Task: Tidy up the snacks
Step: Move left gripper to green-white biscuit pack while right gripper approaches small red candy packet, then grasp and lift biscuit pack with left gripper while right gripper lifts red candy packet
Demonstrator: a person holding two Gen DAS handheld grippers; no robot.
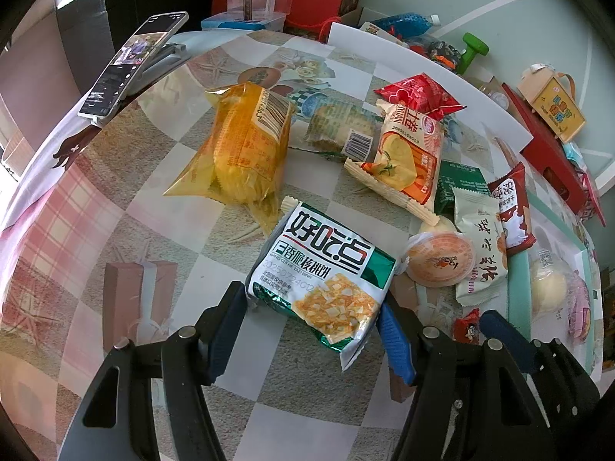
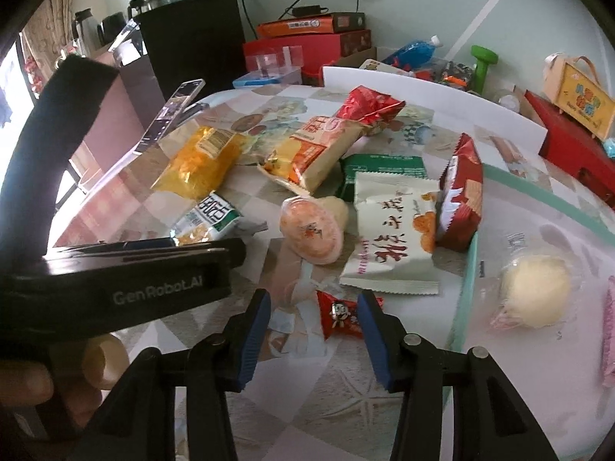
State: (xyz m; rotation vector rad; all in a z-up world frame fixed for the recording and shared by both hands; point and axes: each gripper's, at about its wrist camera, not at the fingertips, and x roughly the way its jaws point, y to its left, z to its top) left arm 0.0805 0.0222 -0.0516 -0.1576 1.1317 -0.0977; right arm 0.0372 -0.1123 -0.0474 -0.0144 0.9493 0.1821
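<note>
Left gripper (image 1: pixel 313 330) jaws clamp the green-white biscuit packet (image 1: pixel 321 269); right gripper (image 2: pixel 313 330) jaws (parted) flank the red candy (image 2: pixel 338 315).

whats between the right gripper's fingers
A small red candy lies on the tablecloth between the right gripper's fingers, near the right pad; seen in the right wrist view.

Left claw (image 1: pixel 313 330) clamped, right claw (image 2: pixel 313 330) agape.

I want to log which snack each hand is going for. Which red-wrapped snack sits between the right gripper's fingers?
The small red candy, lying between the right gripper fingers; the red biscuit pack and red bag lie farther off.
</note>
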